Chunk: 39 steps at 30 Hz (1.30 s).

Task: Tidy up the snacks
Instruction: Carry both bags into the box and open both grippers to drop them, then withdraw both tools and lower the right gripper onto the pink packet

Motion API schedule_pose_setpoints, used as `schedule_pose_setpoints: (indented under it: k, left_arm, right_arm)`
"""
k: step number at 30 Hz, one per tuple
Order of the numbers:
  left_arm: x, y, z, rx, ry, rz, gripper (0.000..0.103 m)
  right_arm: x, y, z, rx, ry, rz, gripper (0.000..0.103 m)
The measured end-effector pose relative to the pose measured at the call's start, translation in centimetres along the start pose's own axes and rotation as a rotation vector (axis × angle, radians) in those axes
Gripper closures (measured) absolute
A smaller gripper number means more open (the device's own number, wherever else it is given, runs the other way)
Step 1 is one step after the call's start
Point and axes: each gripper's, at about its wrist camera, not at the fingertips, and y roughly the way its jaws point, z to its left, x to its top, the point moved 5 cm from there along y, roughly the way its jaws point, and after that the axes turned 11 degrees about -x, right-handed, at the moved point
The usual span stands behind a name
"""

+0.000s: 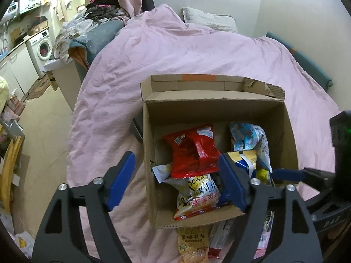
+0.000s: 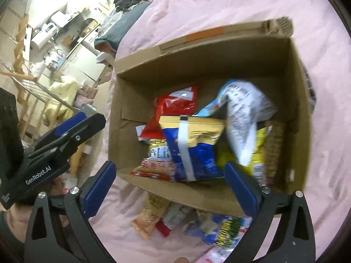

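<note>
An open cardboard box (image 1: pixel 149 144) (image 2: pixel 122 118) sits on a pink bed cover. Inside lie several snack bags: a red bag (image 1: pixel 193 151) (image 2: pixel 175 103), a white and yellow bag (image 1: pixel 197 195), a blue and gold bag (image 2: pixel 190 144), and a light blue and white bag (image 1: pixel 250 138) (image 2: pixel 241 114). My left gripper (image 1: pixel 175 182) is open and empty over the box's near left corner. My right gripper (image 2: pixel 171 188) is open and empty over the box's near wall. Several loose snack bags (image 1: pixel 193 245) (image 2: pixel 223 230) lie on the cover just in front of the box.
The pink cover (image 1: pixel 153 50) spreads all round the box. The right gripper's body (image 1: pixel 318 175) shows at the right of the left wrist view; the left gripper's body (image 2: pixel 54 144) shows at the left of the right wrist view. A washing machine (image 1: pixel 42 48) and clutter stand far left.
</note>
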Motion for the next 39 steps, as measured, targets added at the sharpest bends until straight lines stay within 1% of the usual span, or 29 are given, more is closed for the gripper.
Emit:
schedule_pose_setpoints:
  k: [3,6,9,11,13,18,21,25,29,35,39]
  left_arm:
    - [-0.4,-0.1,-0.2,0.005,0.011,0.013,0.026]
    - [-0.7,-0.6,-0.2,0.016,0.016,0.002,0.026]
    - [-1.0,-1.2,-0.1,0.021,0.016,-0.001,0.026]
    - [-1.5,-1.5,0.0,-0.009,-0.005,0.0,0.026]
    - [-2.0,-1.5,0.1,-0.024,-0.02,0.015,0.026]
    - [-2.9,-2.2,-0.1,-0.001,-0.01,0.017,0.026]
    - [-3.6,-2.8,-0.3,0.007,-0.003,0.015,0.026]
    - [-4.8,-3.4,-0.2,0.015,-0.004,0.031,0.026]
    - [-6.3,-4.0,-0.1,0.023,-0.005,0.047,0.026]
    - [-8.4,-4.6,0.0,0.016,-0.02,0.074,0.026]
    - [-9.3,-4.7,-0.1,0.01,-0.03,0.087,0.026]
  right_arm:
    - [-0.3,-0.8,-0.2,-0.02,-0.001,-0.016,0.002]
    - [-0.6,-1.5,-0.2,-0.052,-0.014,-0.037,0.002]
    - [-1.4,-2.1,-0.3,-0.06,-0.001,-0.046,0.002]
    - [-1.7,-2.3,-0.1,-0.064,0.0,-0.051,0.002]
    - [-2.1,-2.7,0.0,-0.067,-0.005,-0.06,0.002]
    - [-3.3,-4.1,-0.2,-0.08,0.005,-0.083,0.002]
    - [-4.4,-4.9,-0.7,-0.091,0.03,-0.096,0.002]
    - [-5.7,-5.9,-1.3,-0.099,0.068,-0.111,0.002]
    - [-6.8,-6.3,-2.0,-0.06,0.125,-0.099,0.002]
    - [-8.4,-6.5,-2.8,-0.073,0.171,-0.088,0.002]
    - [-9.6,-6.5,-3.9,-0.098,0.189,-0.077,0.002]
